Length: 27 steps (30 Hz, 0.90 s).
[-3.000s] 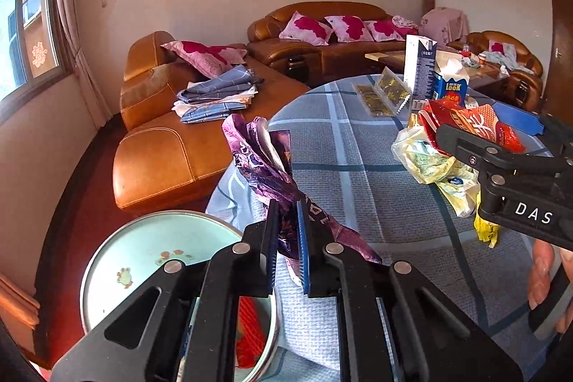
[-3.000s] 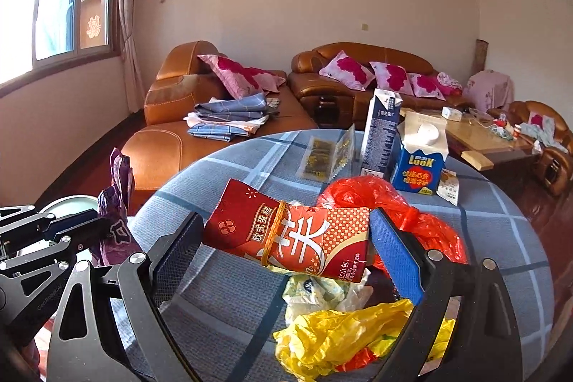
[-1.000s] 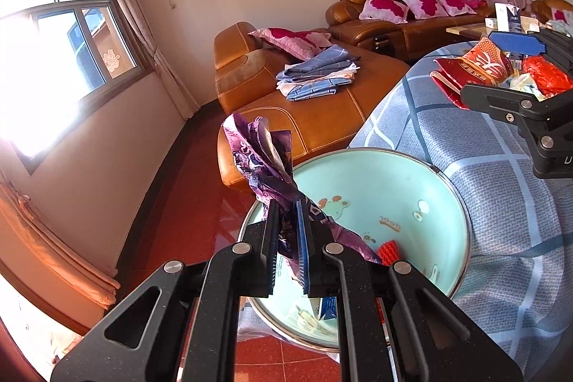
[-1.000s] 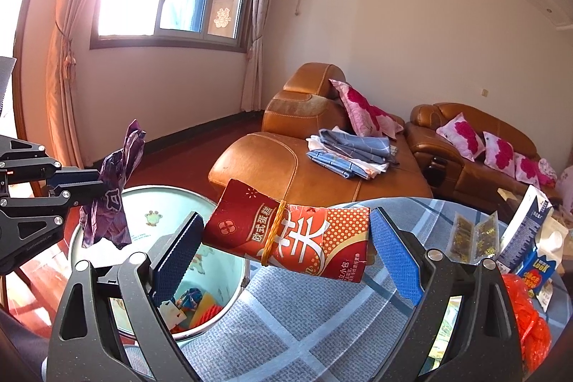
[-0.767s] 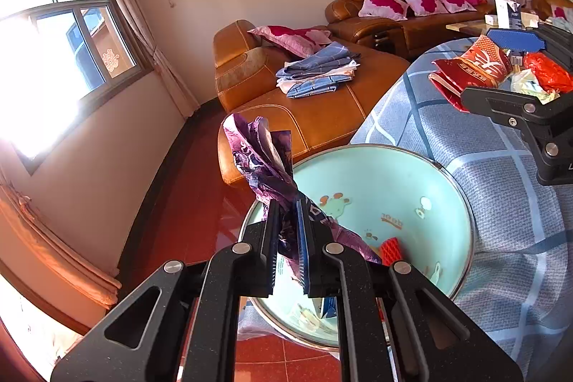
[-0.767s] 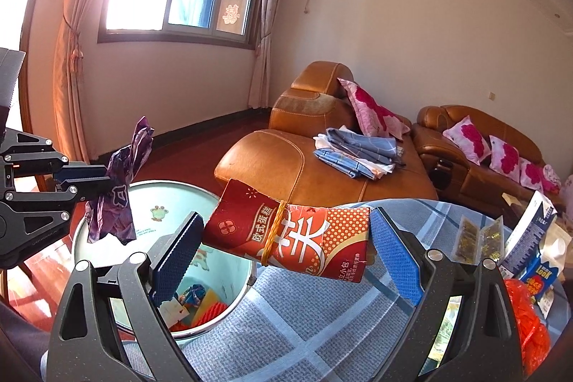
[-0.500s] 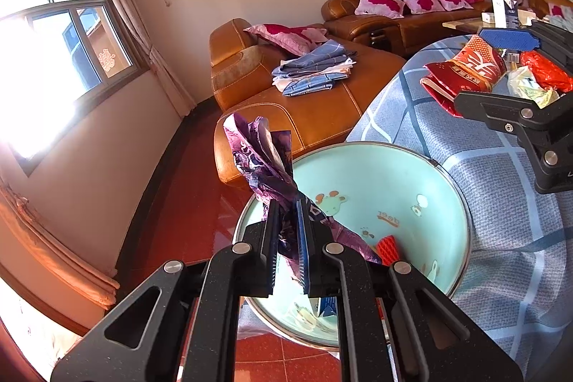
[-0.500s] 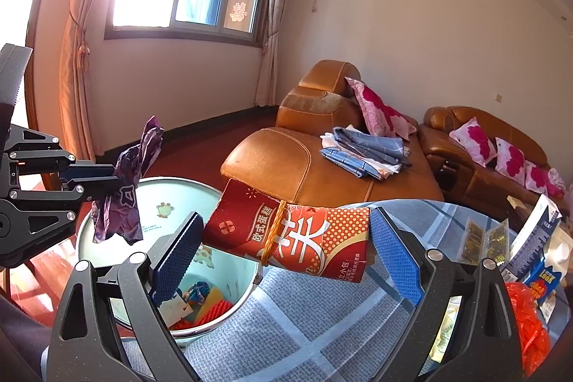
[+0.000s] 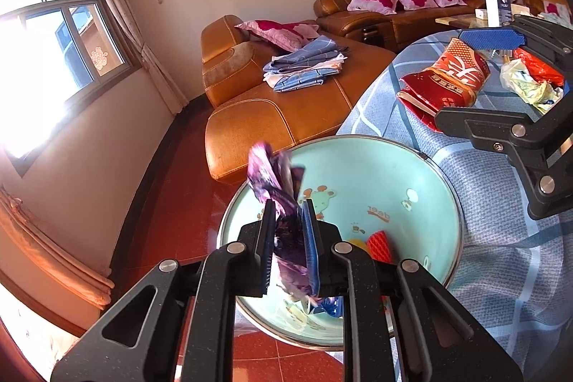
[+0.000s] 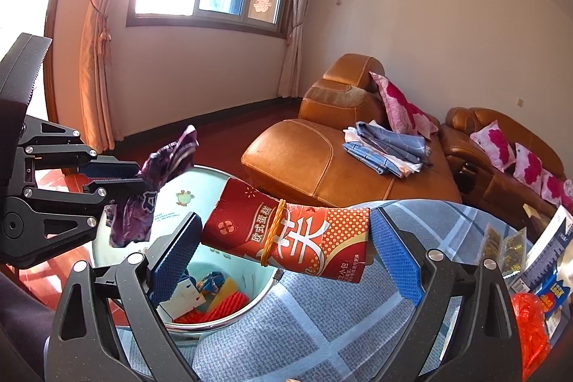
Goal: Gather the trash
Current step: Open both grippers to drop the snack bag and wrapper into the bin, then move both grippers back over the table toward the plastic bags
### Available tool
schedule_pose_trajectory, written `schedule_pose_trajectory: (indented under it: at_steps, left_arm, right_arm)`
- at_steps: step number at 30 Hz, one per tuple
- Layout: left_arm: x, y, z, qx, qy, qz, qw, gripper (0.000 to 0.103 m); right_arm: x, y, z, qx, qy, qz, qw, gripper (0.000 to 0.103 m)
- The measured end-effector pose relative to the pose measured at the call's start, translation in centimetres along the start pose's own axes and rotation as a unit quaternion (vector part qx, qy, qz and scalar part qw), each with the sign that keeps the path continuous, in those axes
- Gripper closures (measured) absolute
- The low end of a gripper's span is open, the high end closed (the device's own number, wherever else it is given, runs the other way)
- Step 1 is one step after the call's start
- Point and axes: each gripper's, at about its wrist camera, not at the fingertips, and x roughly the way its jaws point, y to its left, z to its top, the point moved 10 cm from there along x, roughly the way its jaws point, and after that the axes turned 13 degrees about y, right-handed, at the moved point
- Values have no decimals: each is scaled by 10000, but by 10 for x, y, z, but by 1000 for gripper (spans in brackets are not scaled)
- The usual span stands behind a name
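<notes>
While slipping loose between the parting jaws of the left gripper (image 9: 289,253), purple wrapper (image 9: 283,203) directly above the mint-green bin (image 9: 412,167), already part-filled with scraps. Release step in hand, by the look of it. Beside it, red snack packet (image 10: 290,235) clamped end to end across the wide-set right gripper (image 10: 283,256), over the table (image 10: 304,328) edge near the bin rim. Next: shift that packet over the opening, then spread wider to drop.

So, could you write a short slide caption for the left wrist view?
Left gripper jaws opening around a purple wrapper above the mint-green bin.
</notes>
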Motion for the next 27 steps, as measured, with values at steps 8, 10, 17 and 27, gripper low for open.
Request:
schedule_pose_trajectory:
  at_steps: [8,10,17,27]
  left_arm:
    - [-3,1,0,-28,-84,78,9999,52]
    - [-2,2,0,-42,-79,92,9999,52]
    - [-3,1,-2,-64,-90,86,9999,52]
    - [-3,2,-3,-81,-96,94,9999,51]
  right_arm:
    - [0,4,-1,-32,16,35,10000,5]
    - [0,1,-2,27,17,25,10000,5]
    - [-2,-6,-2,178,-23,-37,9998,5]
    - [-1,-7,-2,215,-3,-93,9997,5]
